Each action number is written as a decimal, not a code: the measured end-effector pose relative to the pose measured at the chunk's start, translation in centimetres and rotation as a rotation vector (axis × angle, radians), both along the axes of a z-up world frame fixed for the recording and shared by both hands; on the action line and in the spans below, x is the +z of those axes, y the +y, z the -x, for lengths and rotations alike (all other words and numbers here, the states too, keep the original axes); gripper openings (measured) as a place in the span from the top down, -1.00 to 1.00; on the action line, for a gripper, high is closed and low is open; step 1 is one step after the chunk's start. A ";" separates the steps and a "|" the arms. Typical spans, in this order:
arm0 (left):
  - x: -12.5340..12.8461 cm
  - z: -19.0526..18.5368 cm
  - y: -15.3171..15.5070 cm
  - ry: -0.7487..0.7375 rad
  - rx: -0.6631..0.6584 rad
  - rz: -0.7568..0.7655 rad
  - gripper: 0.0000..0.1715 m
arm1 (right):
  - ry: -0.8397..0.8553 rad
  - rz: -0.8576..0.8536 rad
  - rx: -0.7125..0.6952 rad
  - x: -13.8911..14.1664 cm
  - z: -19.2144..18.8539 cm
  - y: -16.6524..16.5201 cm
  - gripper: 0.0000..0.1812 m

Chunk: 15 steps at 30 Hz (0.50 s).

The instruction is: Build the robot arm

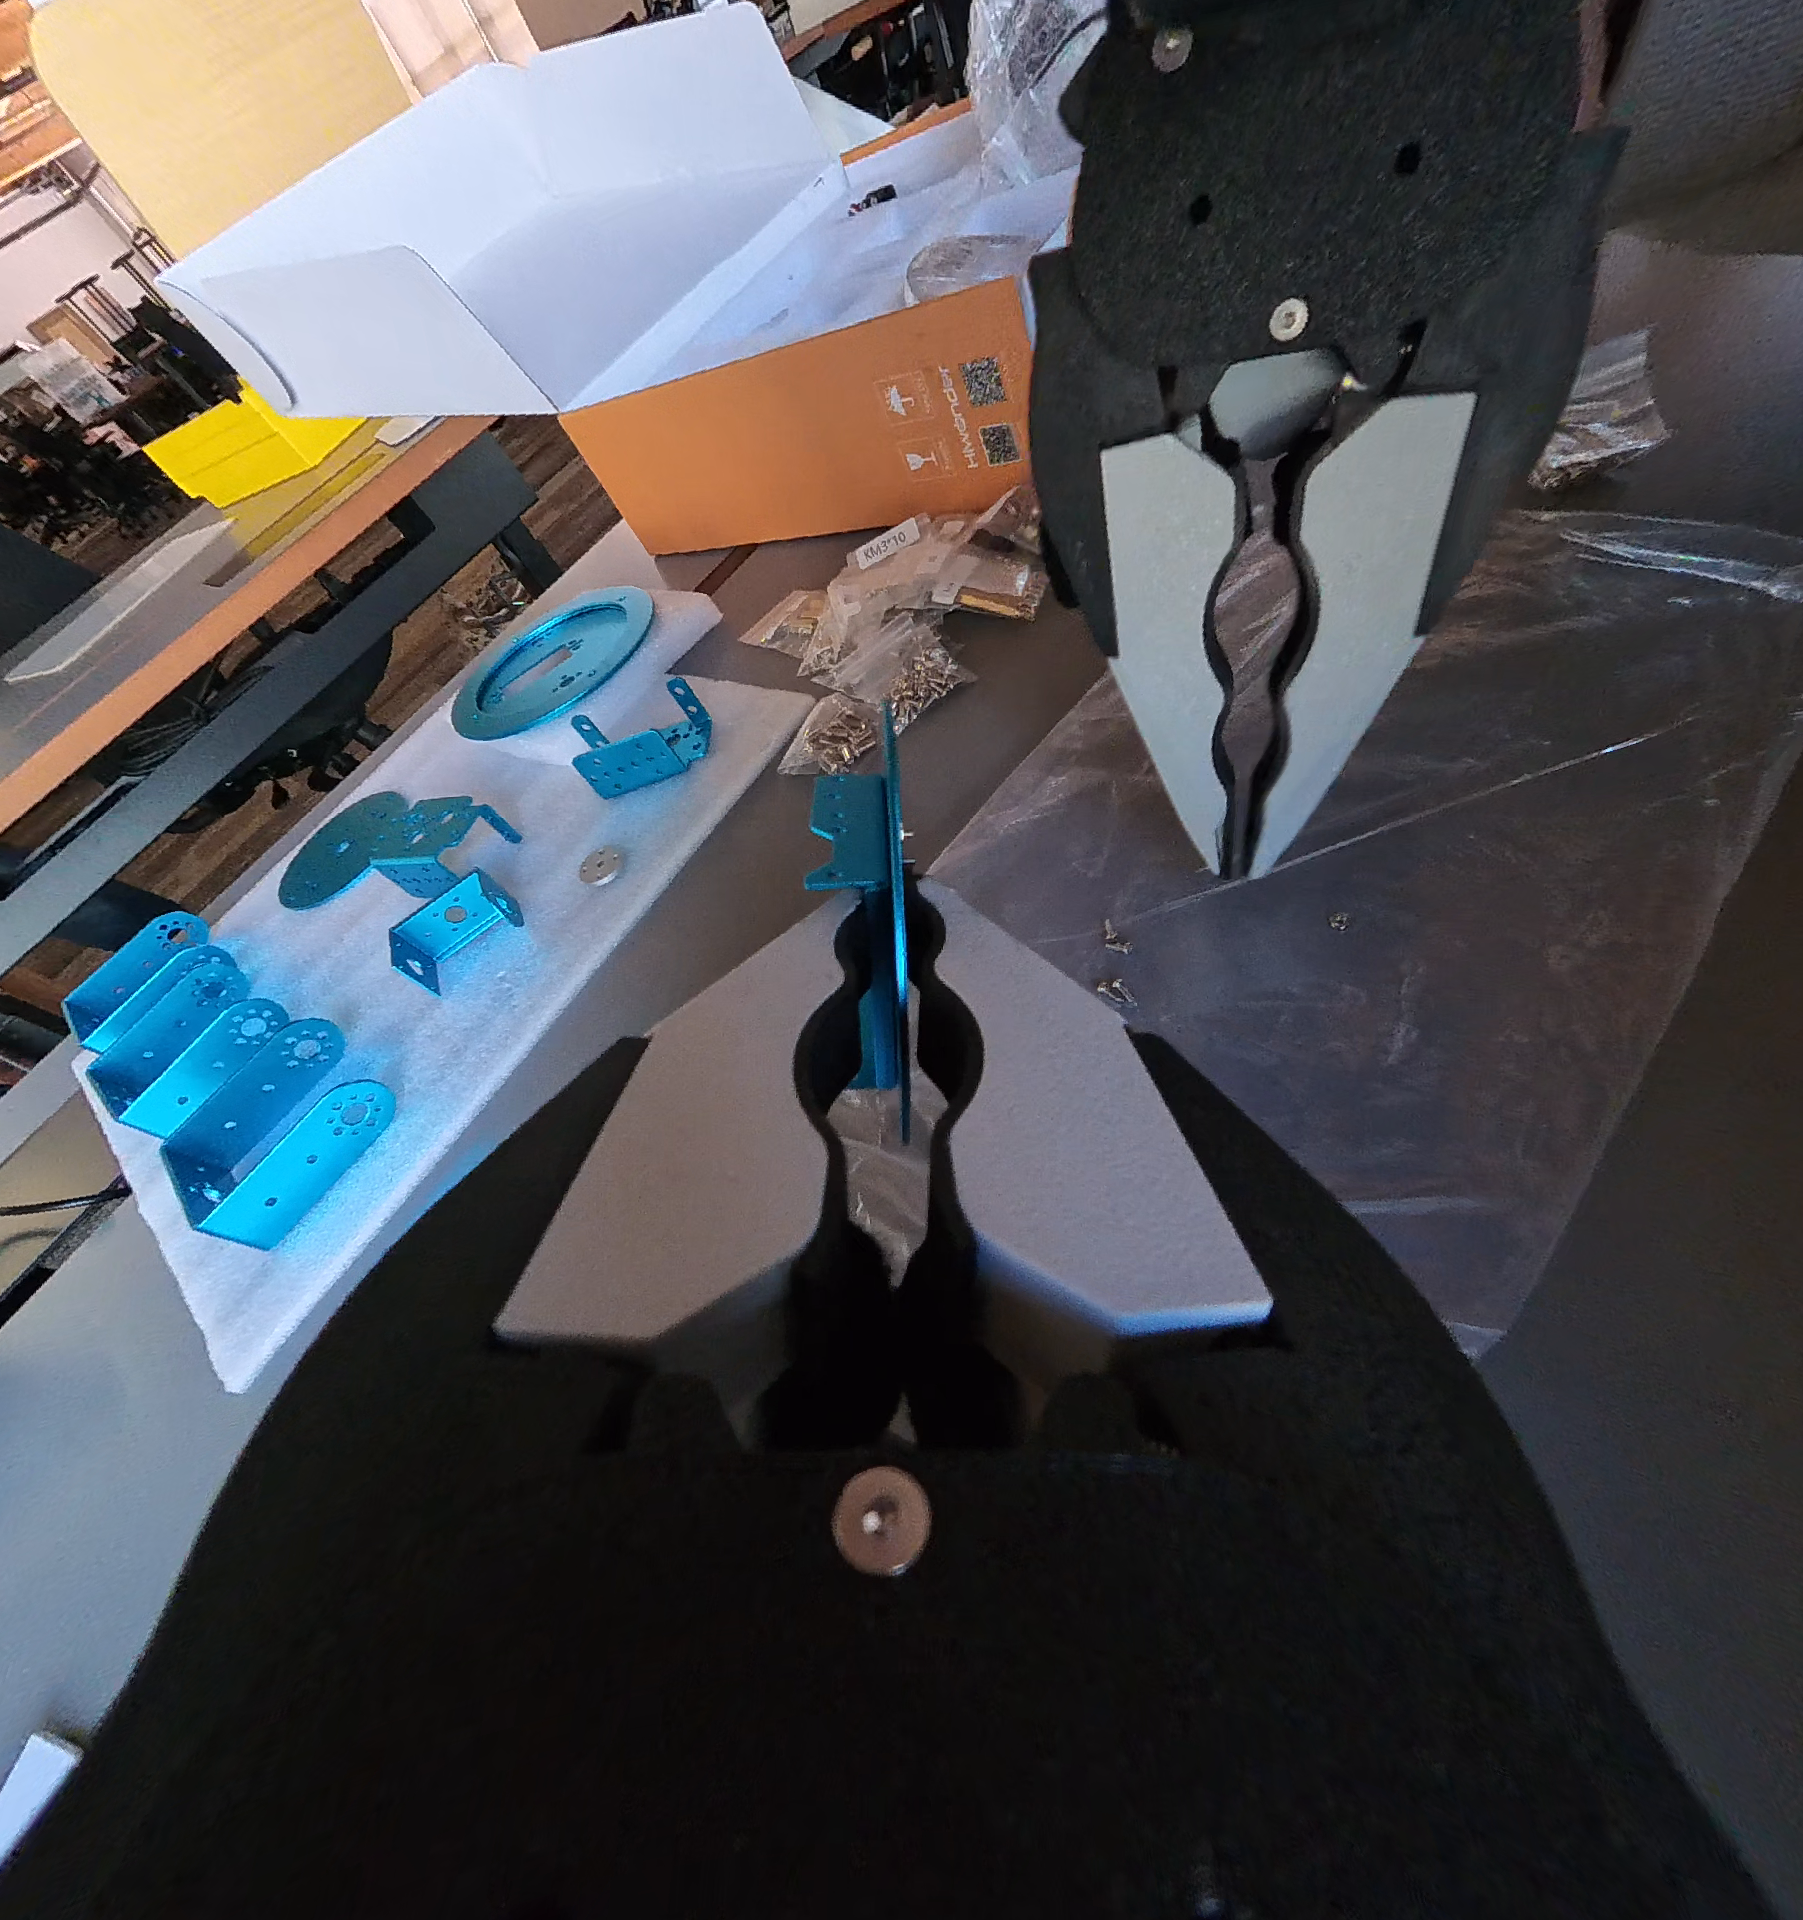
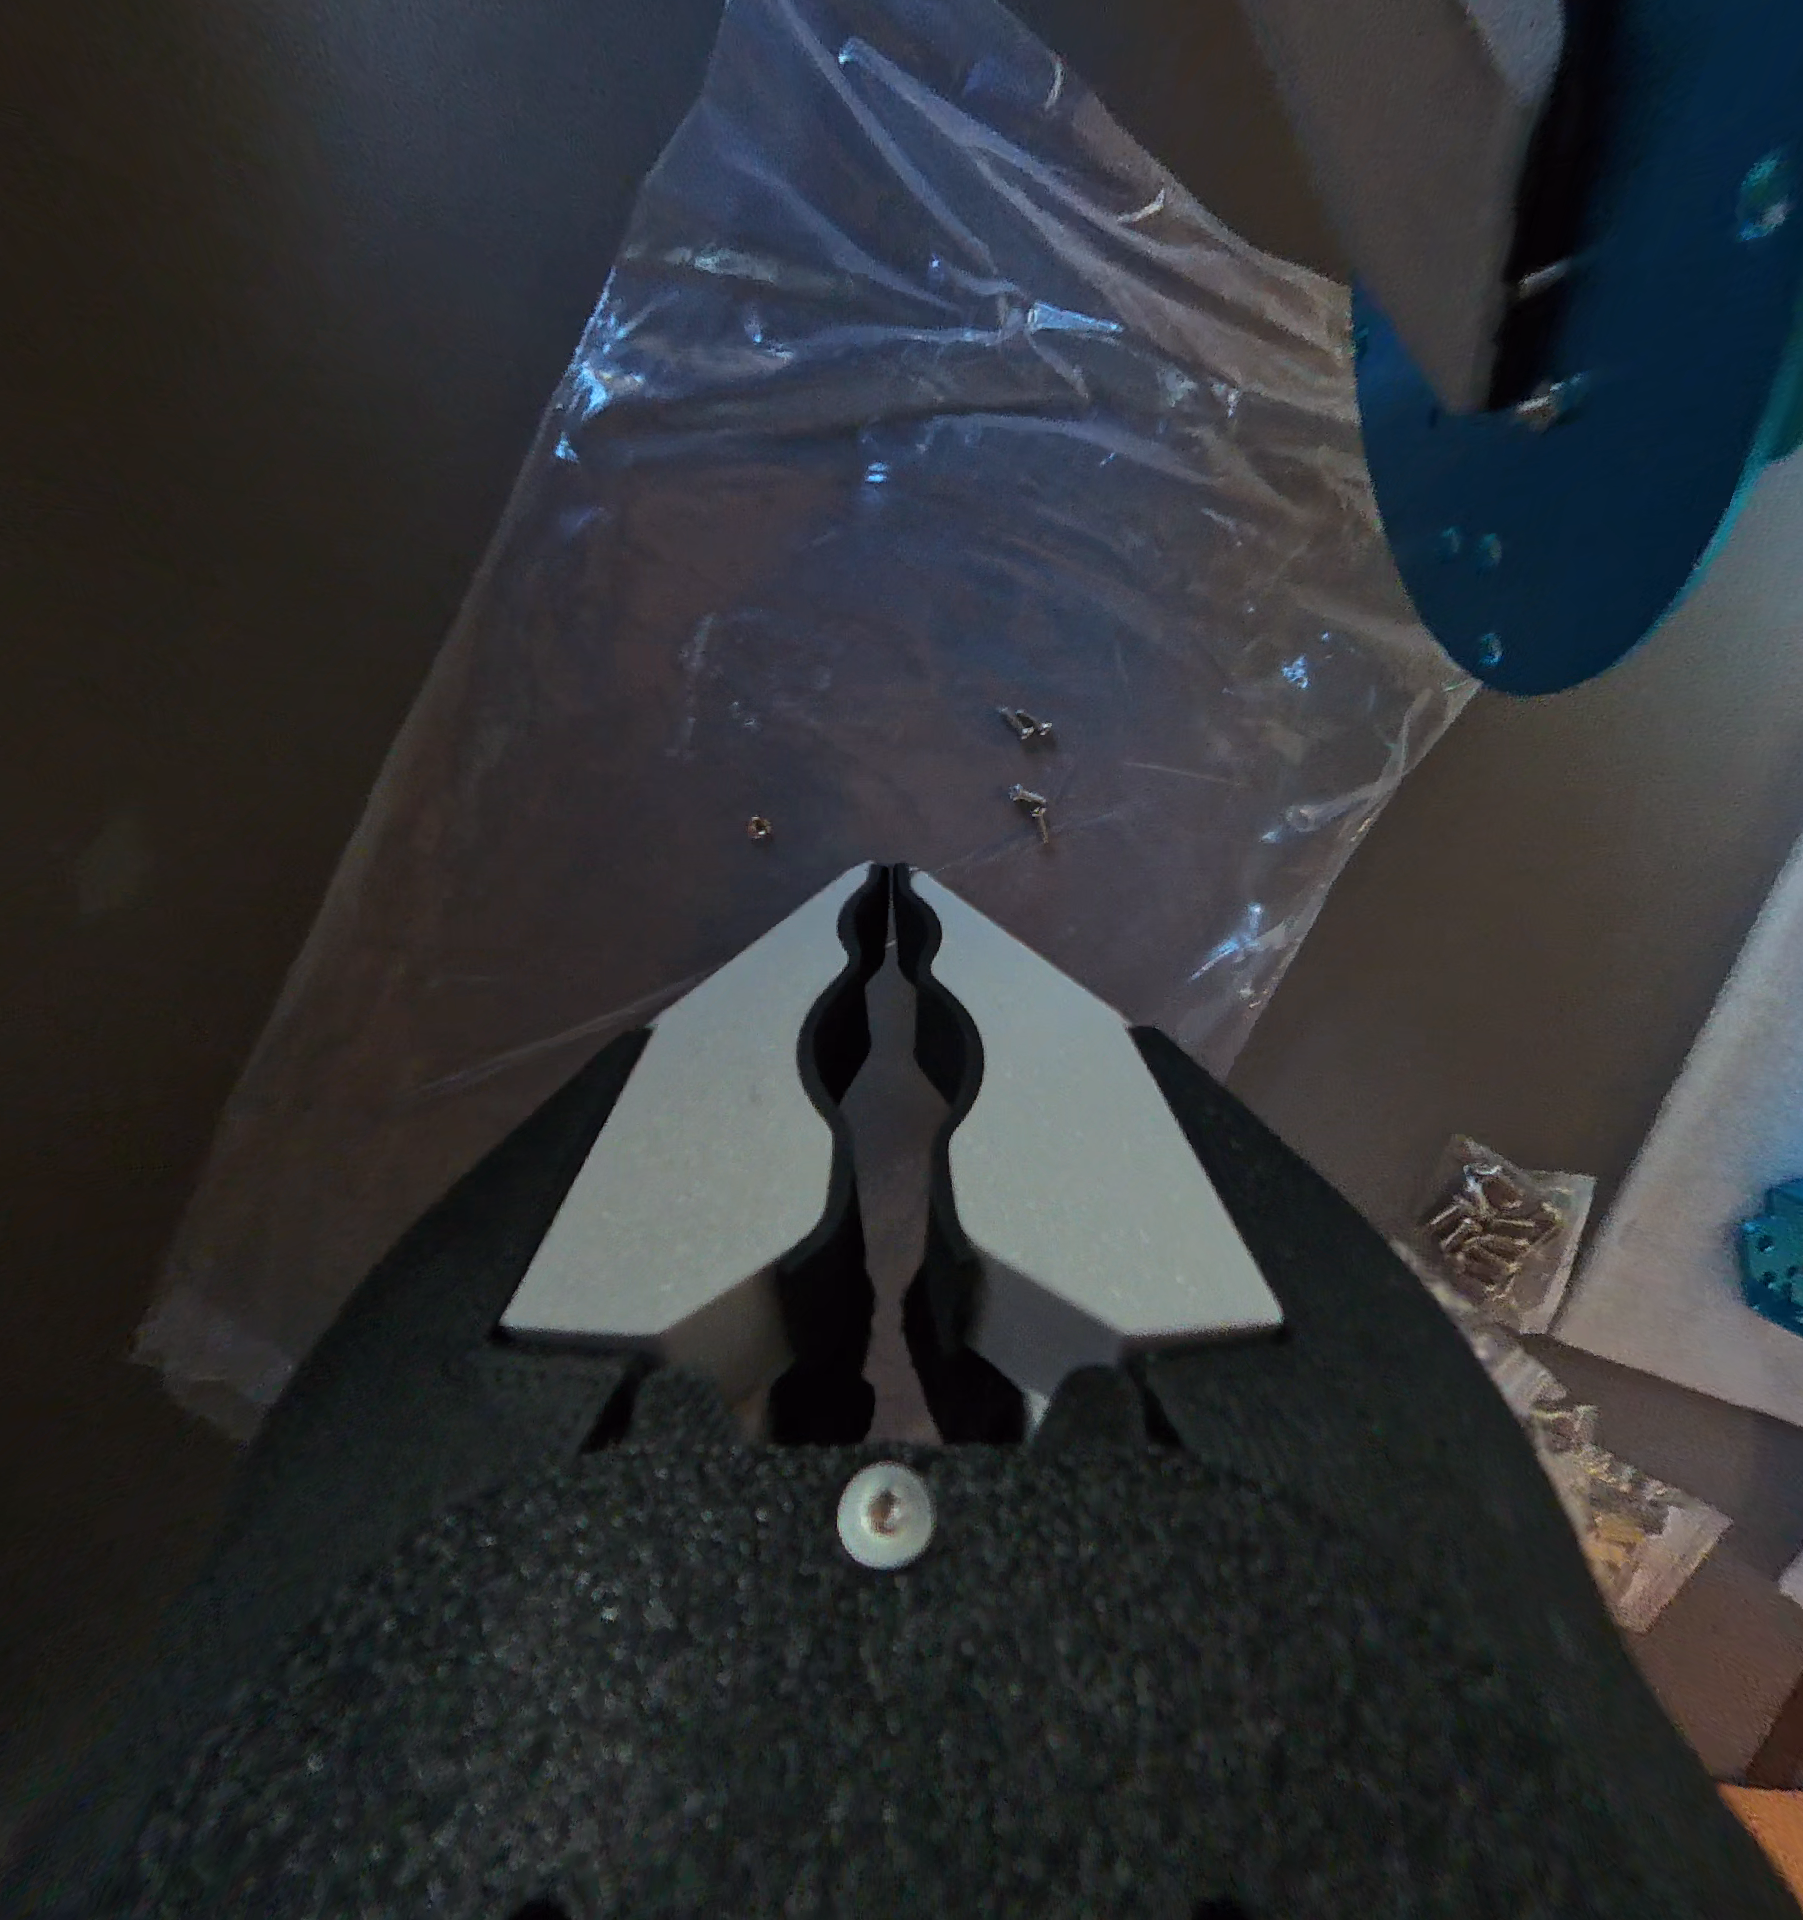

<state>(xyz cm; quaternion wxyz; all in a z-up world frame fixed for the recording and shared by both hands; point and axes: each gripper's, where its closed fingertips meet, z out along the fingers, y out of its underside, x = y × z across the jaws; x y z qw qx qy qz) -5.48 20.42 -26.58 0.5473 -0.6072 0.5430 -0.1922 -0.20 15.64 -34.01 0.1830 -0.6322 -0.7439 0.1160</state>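
My left gripper (image 1: 886, 891) is shut on a blue metal plate (image 1: 894, 935), held edge-on and upright with a blue bracket (image 1: 848, 831) fixed to its left side. The plate also shows in the right wrist view (image 2: 1499, 520), at the top right. My right gripper (image 2: 889, 869) is shut, with its tips down on a clear plastic bag (image 2: 876, 468) lying flat on the dark table. It also shows in the left wrist view (image 1: 1235, 857). I cannot tell whether anything is between its pads. Loose small screws (image 2: 1027, 724) and a small nut (image 2: 759, 827) lie on the bag just beyond its tips.
A white foam sheet (image 1: 564, 987) on the left carries several blue brackets (image 1: 253, 1122) and a blue ring (image 1: 554, 675). Bags of screws (image 1: 876, 675) lie behind it. An open orange box (image 1: 803, 447) with a white lid stands at the back.
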 end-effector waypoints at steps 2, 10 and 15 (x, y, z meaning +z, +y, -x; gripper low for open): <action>0.1 0.0 0.0 -0.001 0.001 -0.003 0.99 | -0.016 0.045 -0.034 0.2 -0.1 -0.7 0.91; 0.0 -0.1 -0.1 0.003 -0.004 -0.004 0.99 | -0.041 0.015 0.004 -0.1 0.8 -2.8 0.91; -0.1 -0.2 -0.2 0.006 -0.007 -0.007 0.99 | -0.104 -0.004 0.016 -1.0 0.3 -2.3 0.92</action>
